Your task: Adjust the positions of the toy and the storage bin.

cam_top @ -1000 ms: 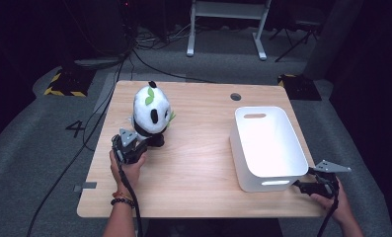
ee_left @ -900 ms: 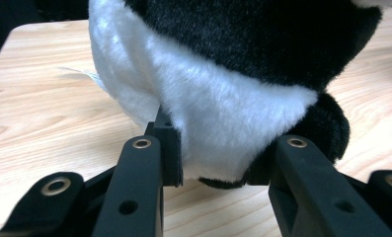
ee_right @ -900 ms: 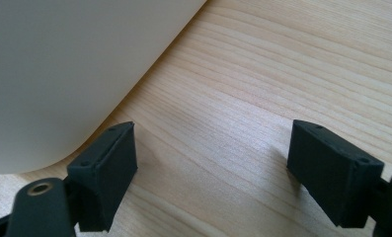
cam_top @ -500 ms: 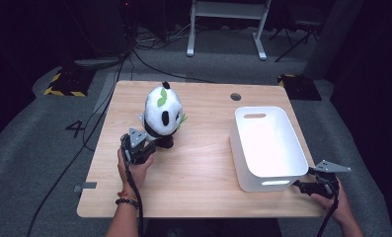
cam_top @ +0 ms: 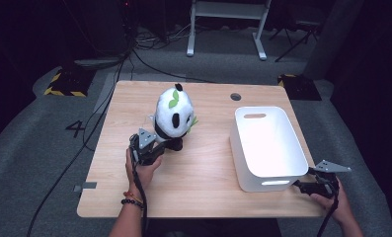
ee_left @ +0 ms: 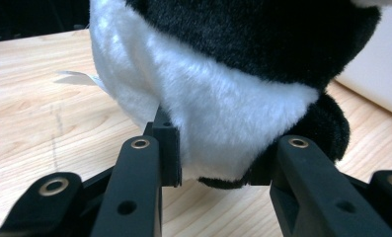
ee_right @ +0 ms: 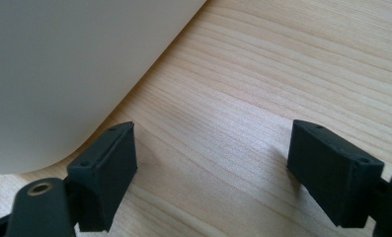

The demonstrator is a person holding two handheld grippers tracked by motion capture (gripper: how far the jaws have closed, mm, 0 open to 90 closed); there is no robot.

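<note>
High view above the table [cam_top: 203, 187], forward and down; gripper views close, low over its wood.

A dark recording lab: a lone wooden table [cam_top: 208, 192] on grey carpet [cam_top: 35, 163], with trailing cables [cam_top: 149, 54] and hazard-striped floor plates [cam_top: 65, 84].

Bare table [cam_top: 203, 182] between panda [cam_top: 174, 118] and bin [cam_top: 267, 148].

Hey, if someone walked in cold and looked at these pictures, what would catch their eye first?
Probably the plush panda, standing near the middle of the wooden table, its lower body pinched by the left gripper. Next, the big white bin at the table's right side, with the right gripper open on the table by its near corner.
</note>
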